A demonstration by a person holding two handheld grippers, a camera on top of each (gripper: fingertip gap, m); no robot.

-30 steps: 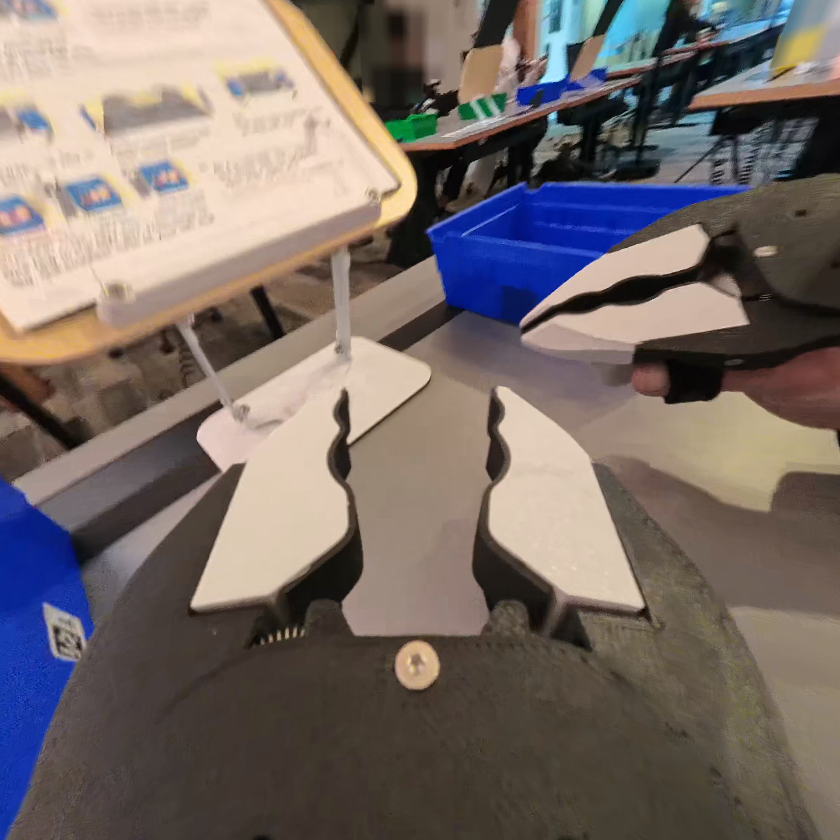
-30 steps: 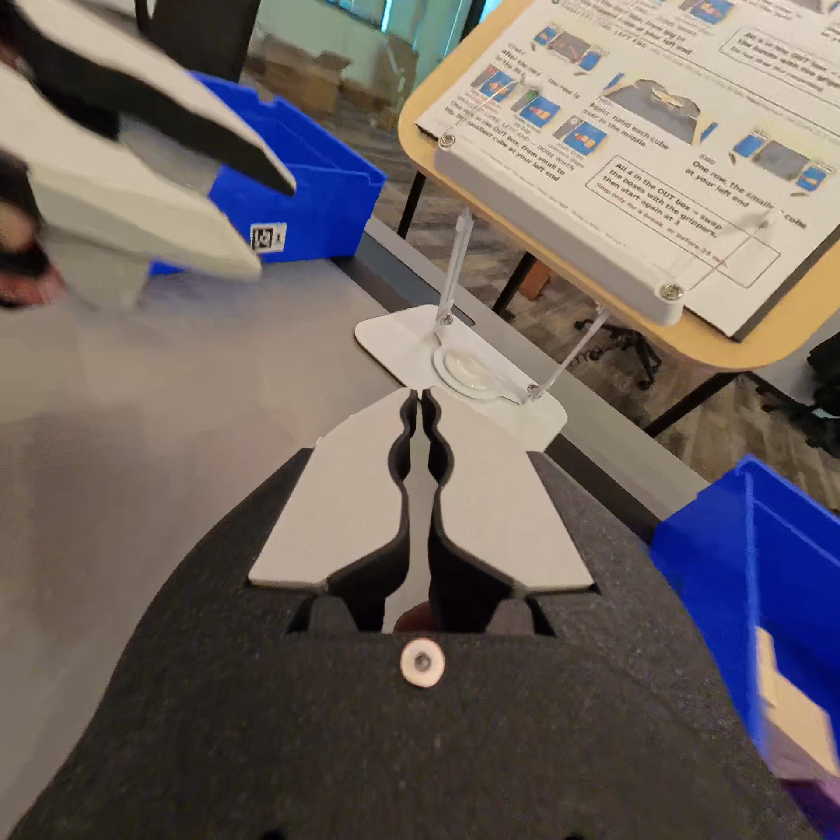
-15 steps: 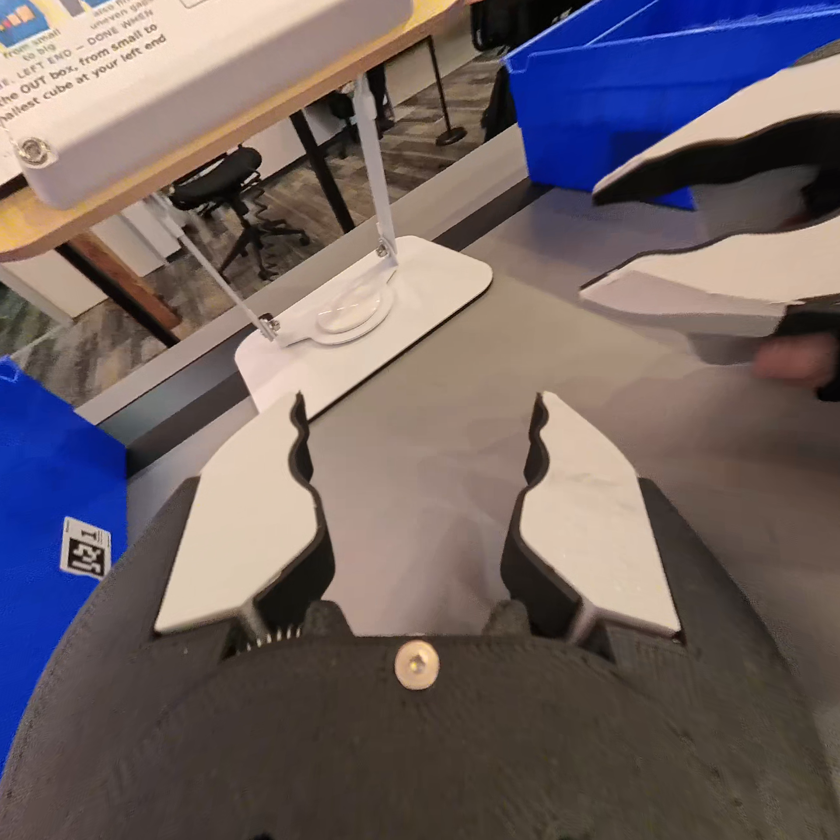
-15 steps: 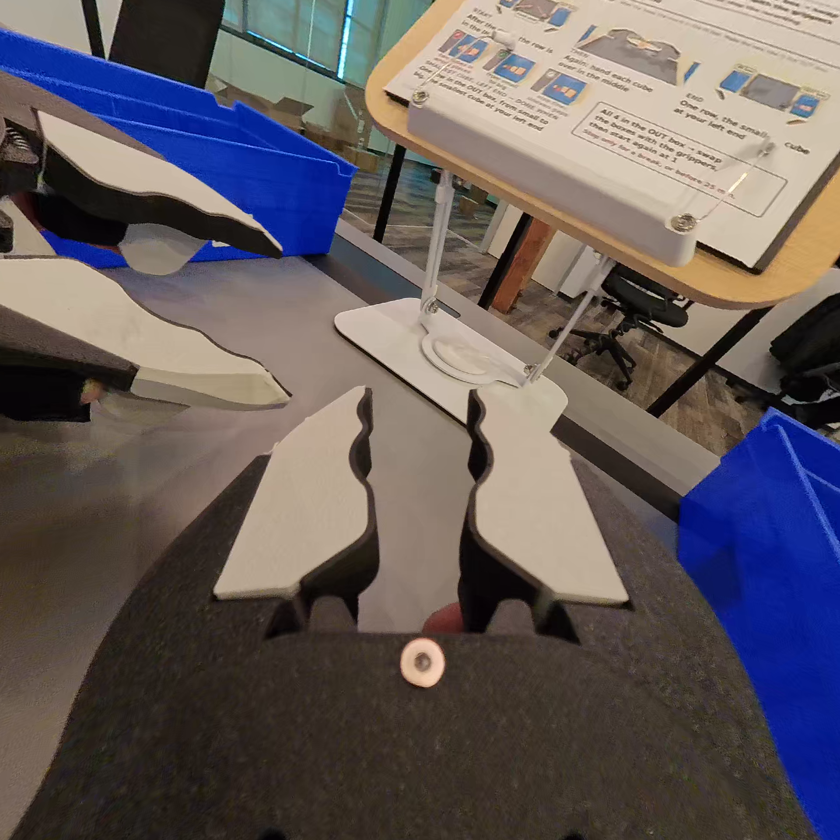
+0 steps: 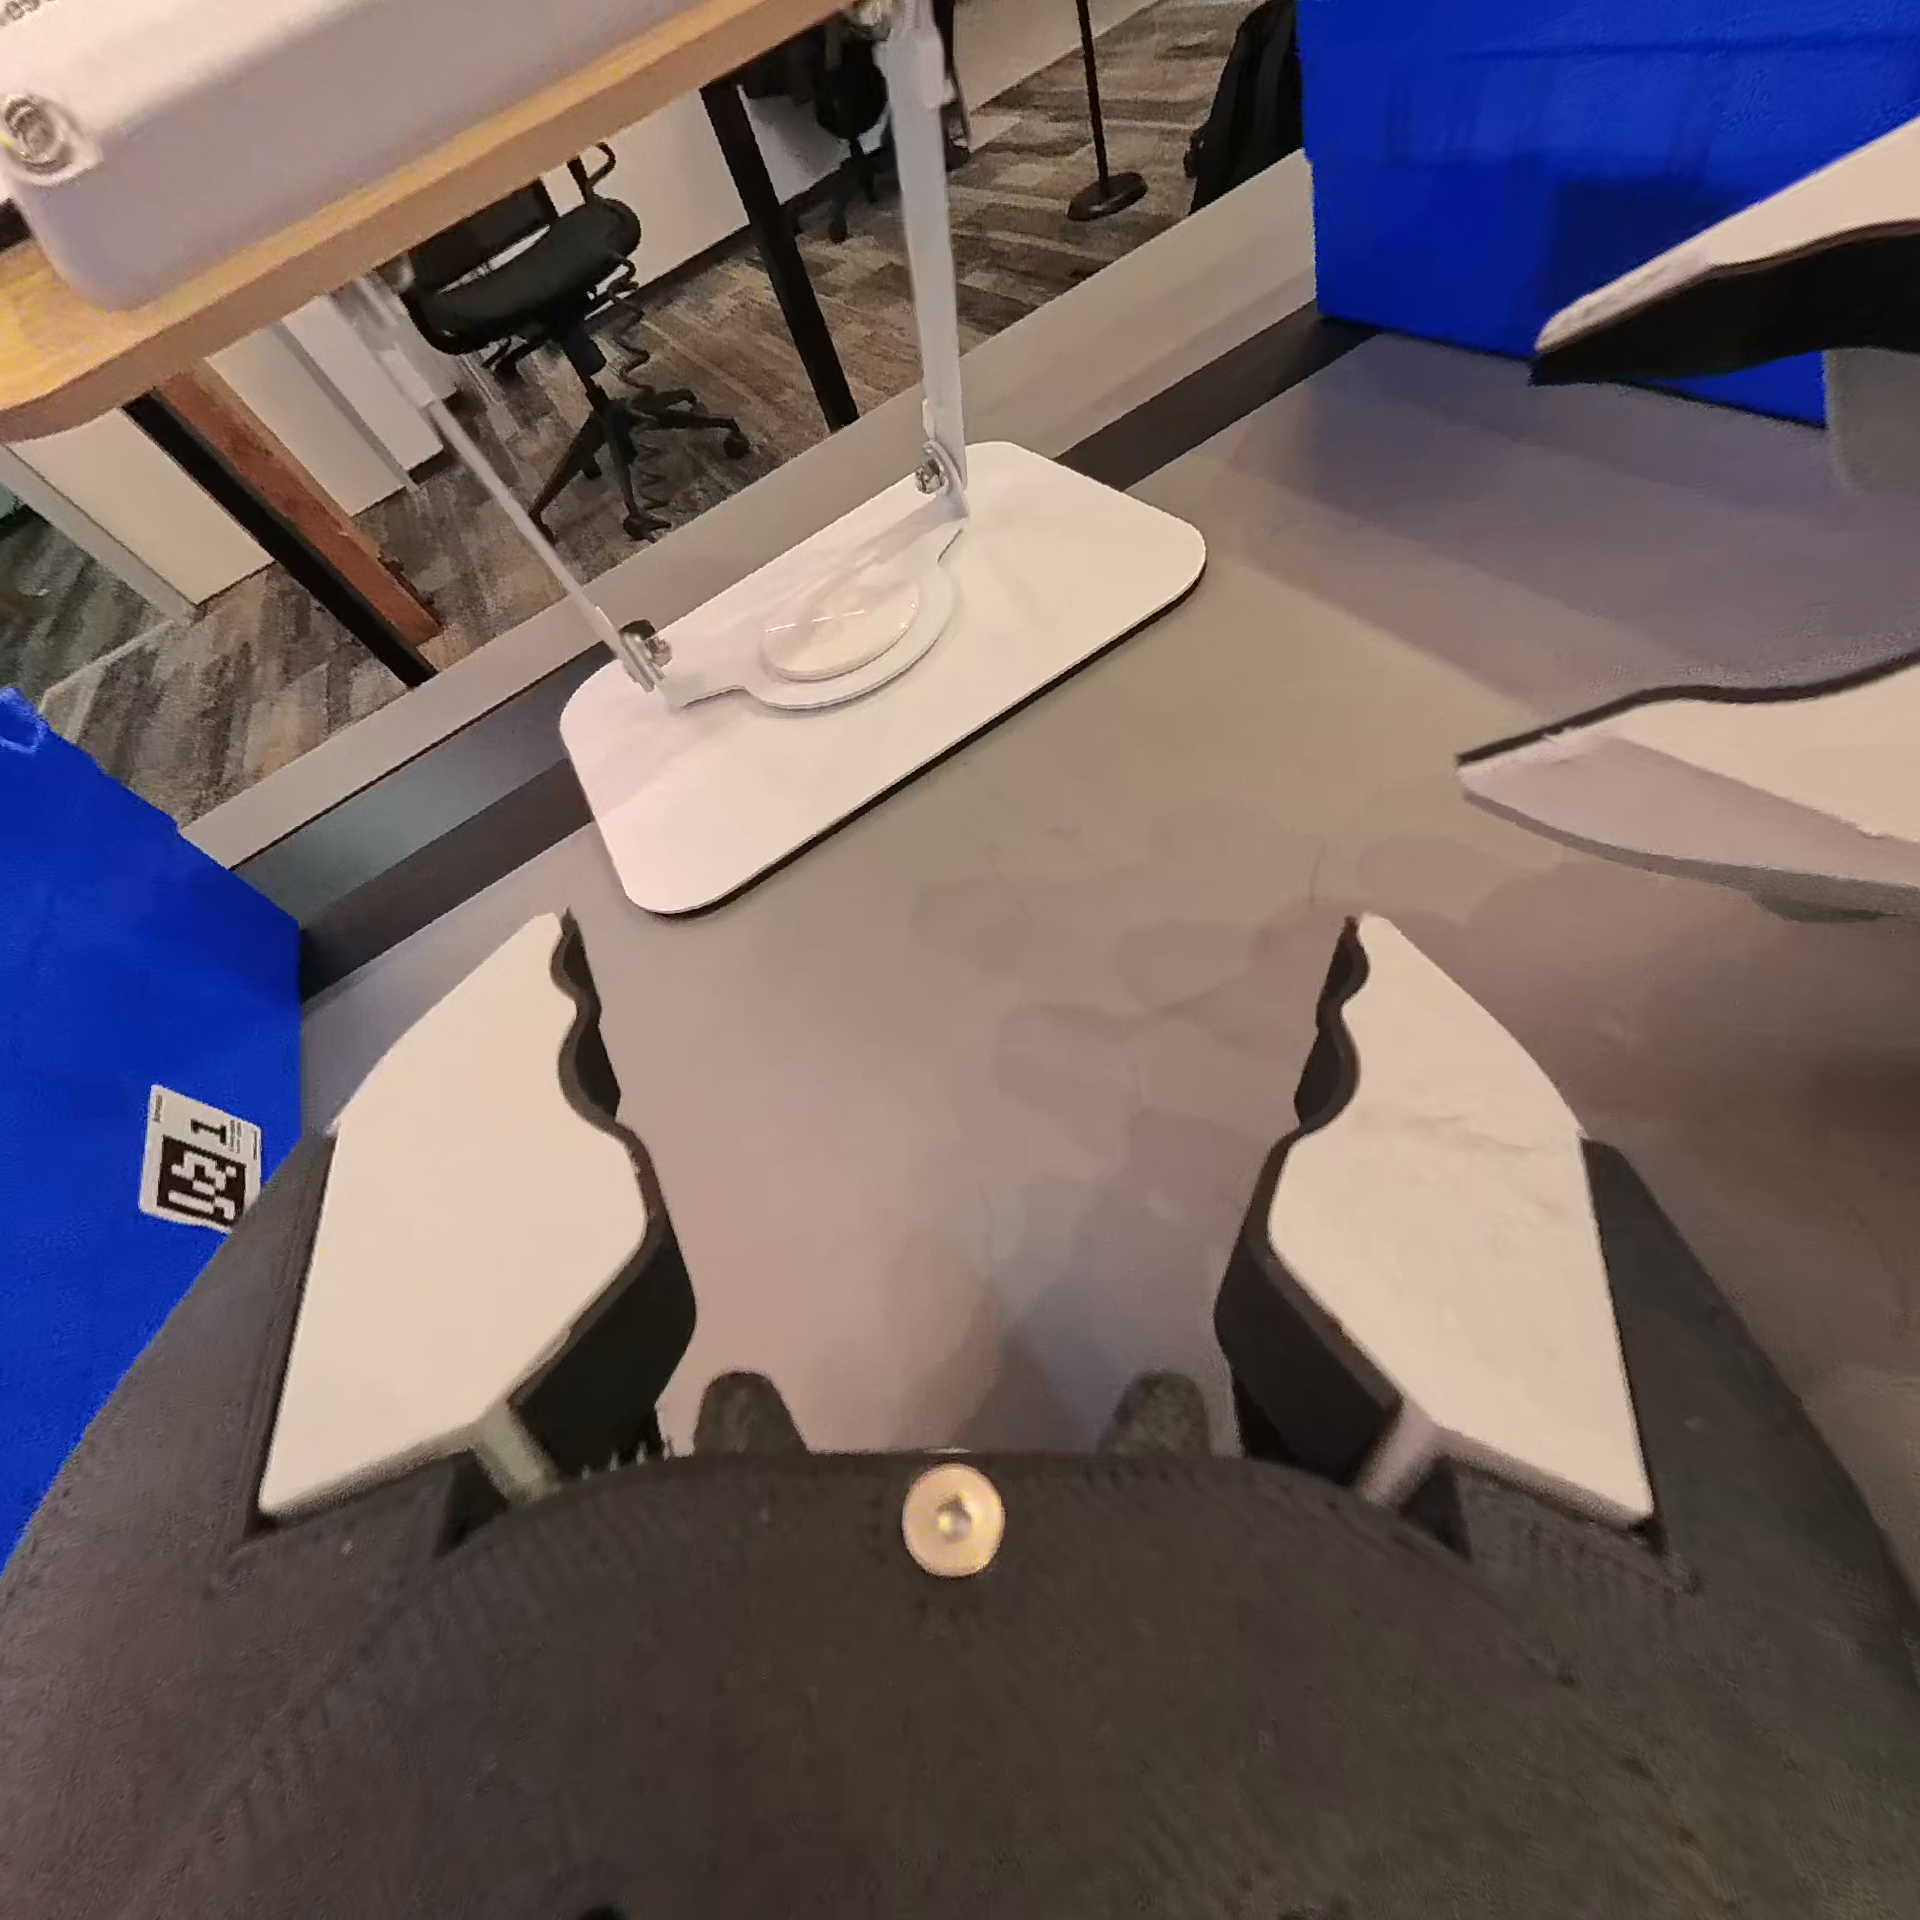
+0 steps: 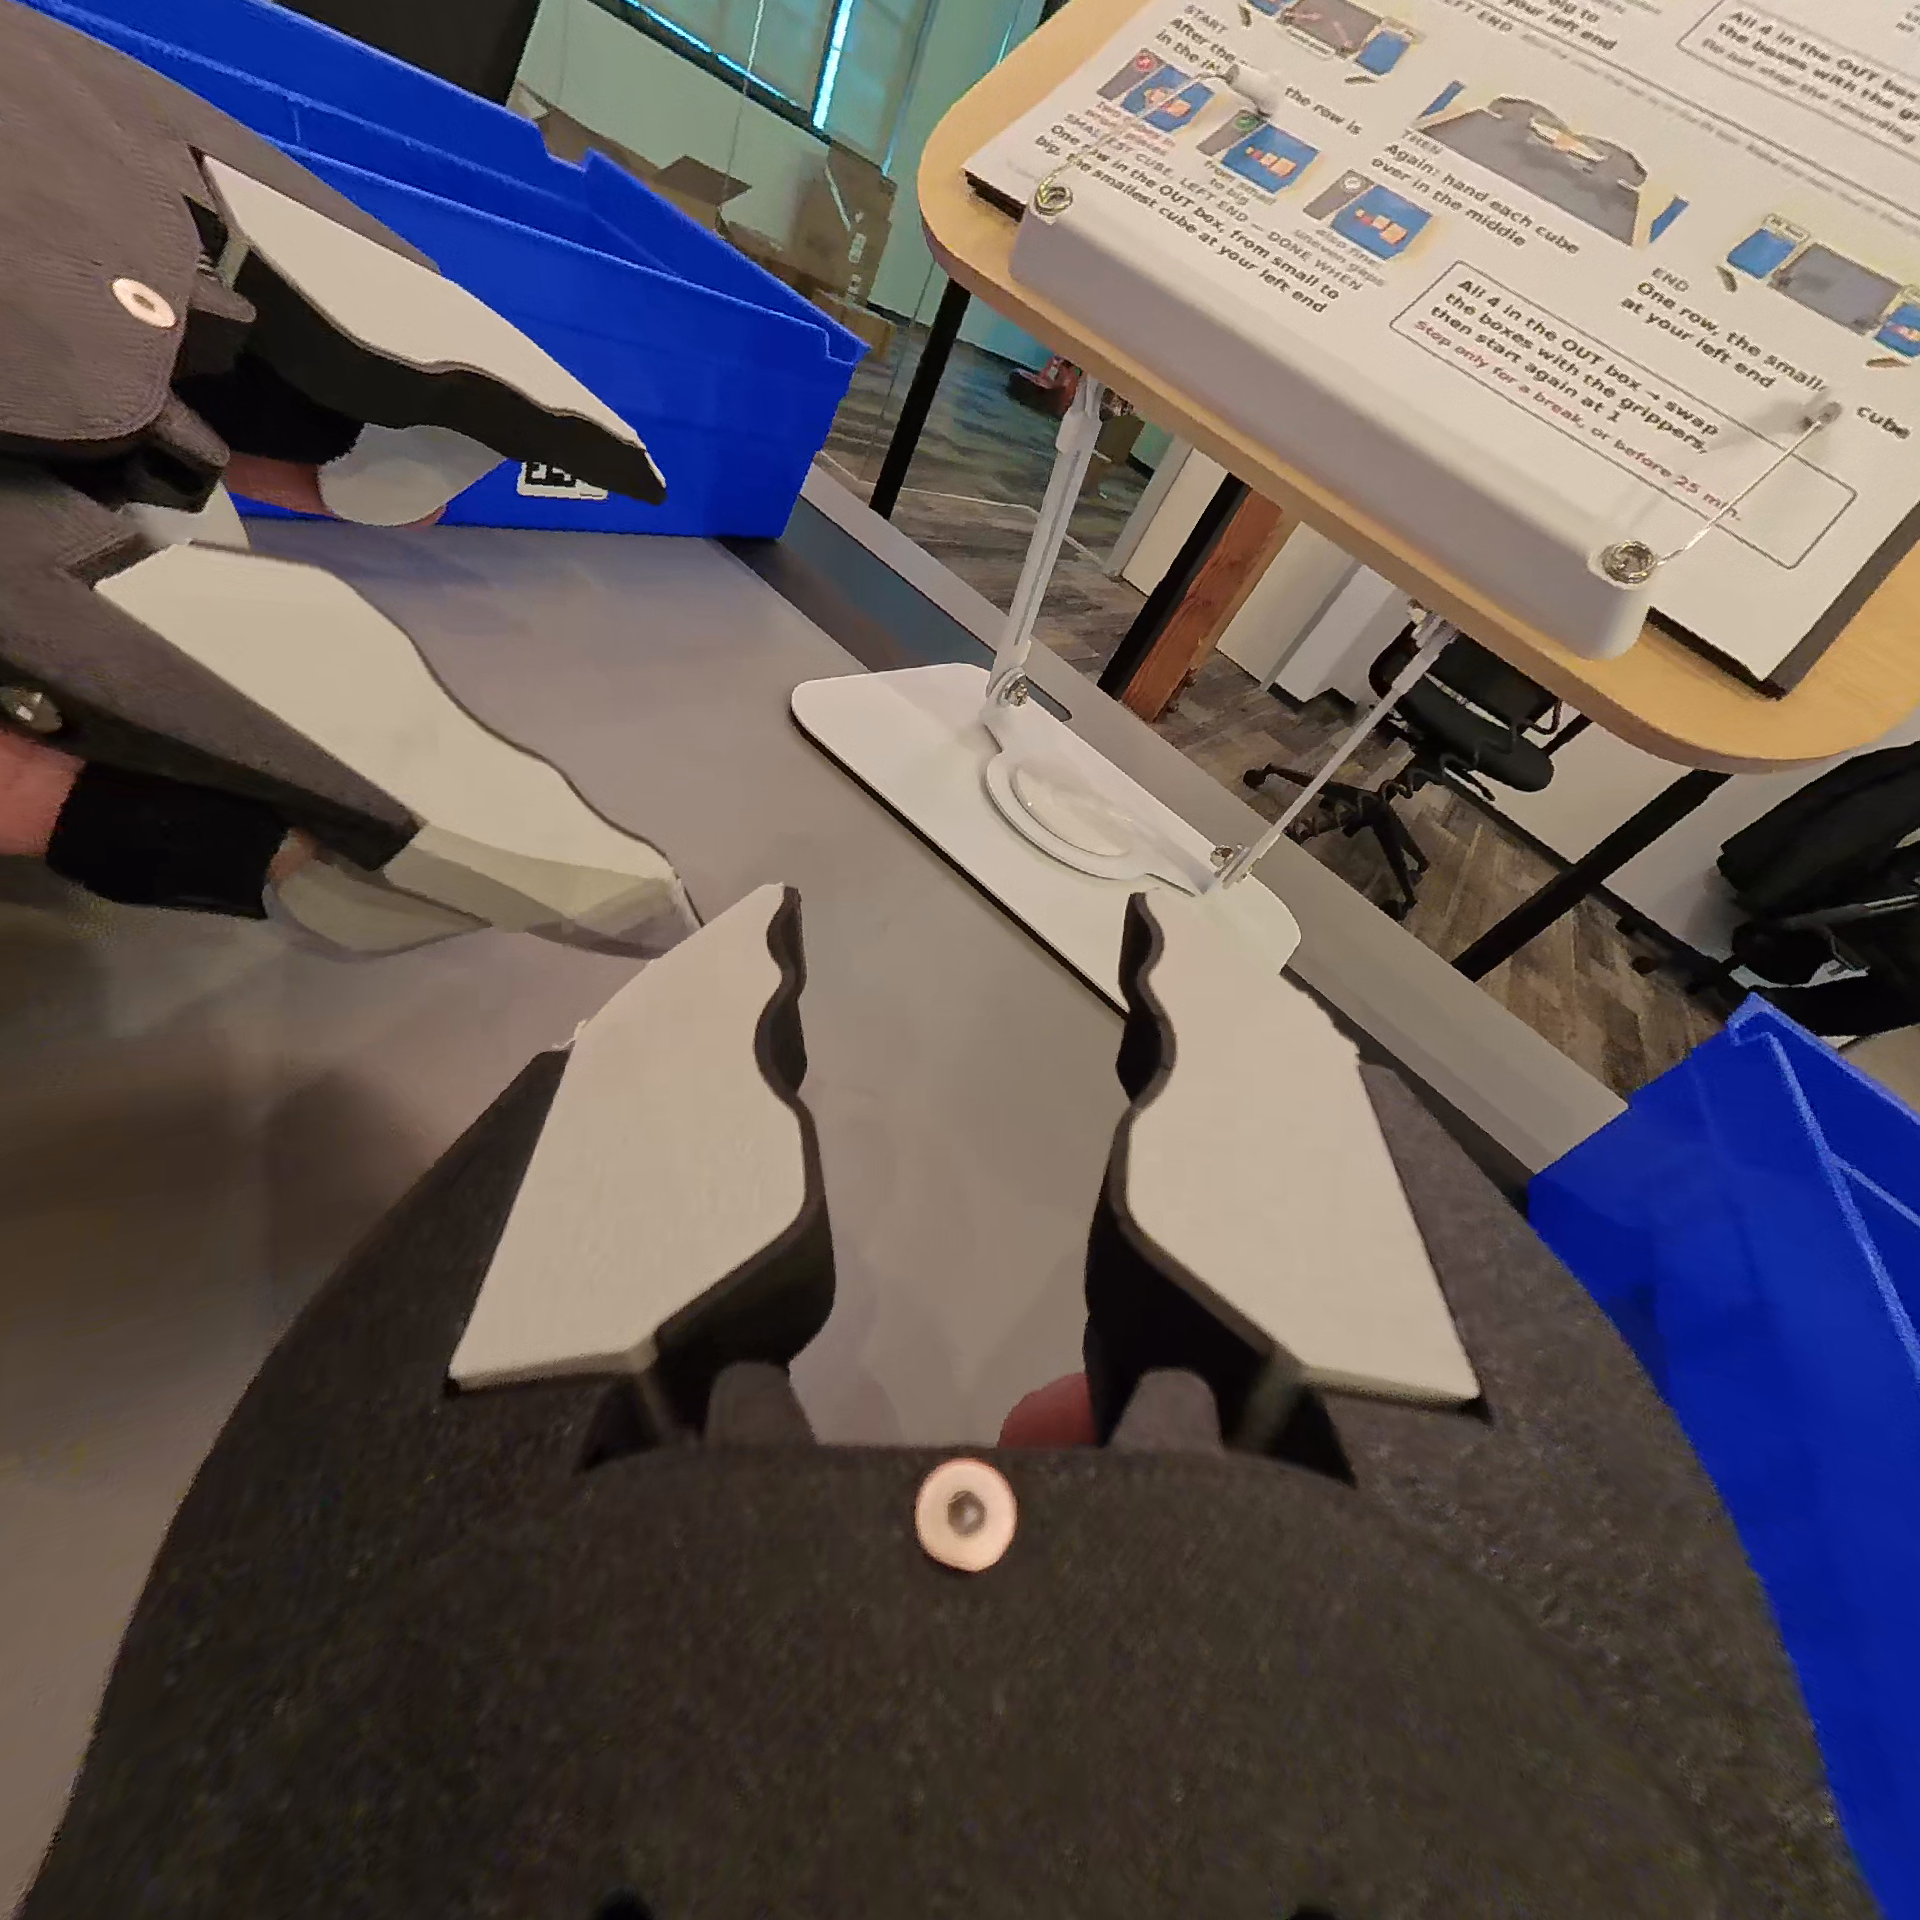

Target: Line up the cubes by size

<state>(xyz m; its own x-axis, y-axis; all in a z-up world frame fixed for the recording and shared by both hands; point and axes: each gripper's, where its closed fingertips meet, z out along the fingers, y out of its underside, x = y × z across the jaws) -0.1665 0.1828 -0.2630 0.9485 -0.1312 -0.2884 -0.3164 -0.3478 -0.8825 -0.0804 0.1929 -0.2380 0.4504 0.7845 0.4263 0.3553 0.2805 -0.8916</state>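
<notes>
Left gripper (image 5: 956, 935): jaws spread wide, nothing between them (only grey table (image 5: 1039, 1039) below).
Right gripper (image 6: 961, 914): jaws parted, bare.
Cubes: none visible in either view.
Nearby: white stand base (image 5: 883, 675), blue bins (image 6: 665, 312).

The right gripper (image 6: 961, 914) is hovering over the grey worktop (image 6: 665, 665), its fingers (image 6: 675, 1122) standing apart around nothing. The left gripper (image 6: 655, 665) is gaping wide just beside it, before a blue bin (image 6: 665, 312). A white stand (image 6: 935, 738) is holding an instruction sheet (image 6: 1507, 229).
</notes>
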